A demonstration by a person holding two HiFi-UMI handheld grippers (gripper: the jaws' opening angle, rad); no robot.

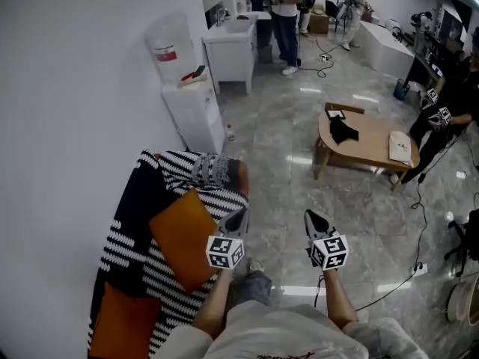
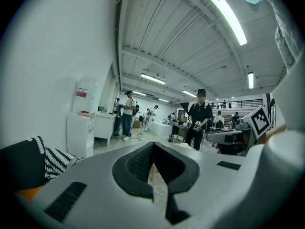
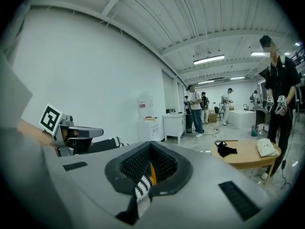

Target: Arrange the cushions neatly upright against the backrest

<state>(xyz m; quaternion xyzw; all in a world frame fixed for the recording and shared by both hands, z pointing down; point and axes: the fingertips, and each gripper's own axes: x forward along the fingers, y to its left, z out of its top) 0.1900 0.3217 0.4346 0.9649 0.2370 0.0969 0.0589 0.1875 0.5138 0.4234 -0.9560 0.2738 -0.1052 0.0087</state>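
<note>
A sofa (image 1: 127, 253) with a black-and-white striped cover runs along the left wall. One orange cushion (image 1: 183, 238) lies tilted on its seat, and a second orange cushion (image 1: 123, 324) lies at the near end. A grey patterned cushion (image 1: 215, 170) rests at the far end. My left gripper (image 1: 238, 215) hovers just off the sofa's front edge, beside the first orange cushion; it is shut and holds nothing. My right gripper (image 1: 311, 217) is level with it over the floor, shut and empty. Both jaw pairs meet in the gripper views (image 2: 153, 149) (image 3: 151, 149).
A water dispenser (image 1: 191, 103) and a white cabinet (image 1: 232, 51) stand against the wall beyond the sofa. A low wooden table (image 1: 367, 144) with a black item stands to the right. A person in black (image 1: 441, 126) stands beside it; others are further back. Cables cross the floor (image 1: 408, 275).
</note>
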